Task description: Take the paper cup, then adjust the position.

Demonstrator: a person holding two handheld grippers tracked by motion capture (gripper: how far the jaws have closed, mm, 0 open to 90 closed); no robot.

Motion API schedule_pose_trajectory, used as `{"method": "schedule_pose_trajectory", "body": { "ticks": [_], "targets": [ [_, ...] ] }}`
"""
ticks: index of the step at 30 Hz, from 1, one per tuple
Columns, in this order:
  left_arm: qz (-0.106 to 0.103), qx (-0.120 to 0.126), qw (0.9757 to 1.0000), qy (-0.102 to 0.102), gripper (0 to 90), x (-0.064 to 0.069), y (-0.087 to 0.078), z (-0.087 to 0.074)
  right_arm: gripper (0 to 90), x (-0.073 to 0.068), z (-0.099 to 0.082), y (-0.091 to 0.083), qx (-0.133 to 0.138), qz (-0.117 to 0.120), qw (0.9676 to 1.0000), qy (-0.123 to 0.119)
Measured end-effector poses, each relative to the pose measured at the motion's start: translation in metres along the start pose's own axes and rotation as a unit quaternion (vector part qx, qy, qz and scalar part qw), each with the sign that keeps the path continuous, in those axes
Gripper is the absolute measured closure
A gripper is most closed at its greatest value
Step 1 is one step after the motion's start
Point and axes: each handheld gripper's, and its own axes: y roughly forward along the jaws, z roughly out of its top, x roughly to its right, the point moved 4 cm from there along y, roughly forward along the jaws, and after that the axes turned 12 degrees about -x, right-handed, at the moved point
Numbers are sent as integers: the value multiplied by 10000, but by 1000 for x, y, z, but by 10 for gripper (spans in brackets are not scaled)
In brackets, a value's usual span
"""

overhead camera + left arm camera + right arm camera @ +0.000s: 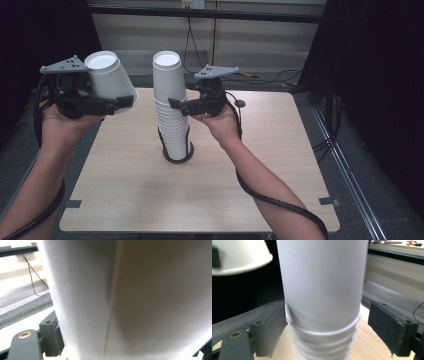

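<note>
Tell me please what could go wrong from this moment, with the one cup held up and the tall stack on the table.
1. The stack of cups is tall and narrow. The right tool has its jaws open around it, one pad seemingly touching, so a sideways nudge could tip it.
2. The left tool holds a single cup upside down and tilted; paper is soft, so squeezing may crush it, or it may slip.

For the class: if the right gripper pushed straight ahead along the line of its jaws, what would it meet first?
The stack of cups. In the right gripper view the right gripper has its jaws open on either side of the stack, one pad near its wall. The stack would probably meet the palm between them, though depth is unclear.
</note>
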Motion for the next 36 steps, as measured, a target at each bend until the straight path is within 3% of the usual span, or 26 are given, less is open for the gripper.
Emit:
{"method": "schedule_pose_trajectory", "body": {
  "ticks": [7, 12, 13, 14, 15, 20, 21, 24, 27, 30, 33, 34, 35, 36],
  "targets": [
    [-10, -292, 9995, 109, 153, 5, 9, -17, 134, 5, -9, -18, 59, 113, 9999, 29],
    [-10, -668, 9976, 175, 155, 11, 18, -29, 133, 7, -23, -31, -70, 227, 9997, -15],
    [15, -867, 9957, 313, 157, 16, 21, -34, 134, 6, -30, -36, -153, 268, 9995, -112],
    [15, -867, 9957, 313, 158, 16, 21, -34, 133, 6, -33, -38, -210, 272, 9993, -149],
    [-10, -1010, 9940, 418, 159, 22, 25, -38, 132, 6, -37, -40, -259, 299, 9991, -159],
    [-174, -1189, 9914, 519, 162, 32, 31, -46, 137, 8, -52, -48, -423, 453, 9978, -249],
    [-123, -1350, 9889, 611, 164, 36, 34, -49, 137, 9, -59, -51, -527, 456, 9972, -260],
    [-217, -1355, 9885, 629, 164, 41, 38, -51, 137, 11, -65, -55, -583, 452, 9969, -265],
    [-336, -1462, 9855, 798, 164, 53, 45, -55, 146, 13, -76, -61, -699, 497, 9956, -372],
    [-400, -1521, 9841, 825, 163, 58, 49, -57, 147, 14, -82, -65, -759, 494, 9952, -377],
    [-534, -1676, 9798, 954, 162, 70, 57, -63, 154, 16, -95, -72, -826, 549, 9942, -427],
    [-534, -1676, 9798, 954, 163, 70, 57, -63, 155, 18, -99, -73, -856, 524, 9940, -440],
    [-617, -1763, 9771, 1018, 162, 75, 61, -65, 155, 19, -102, -75, -876, 507, 9939, -446],
    [-617, -1763, 9771, 1018, 162, 75, 61, -65, 155, 19, -102, -75, -876, 507, 9939, -446]
  ]
}}
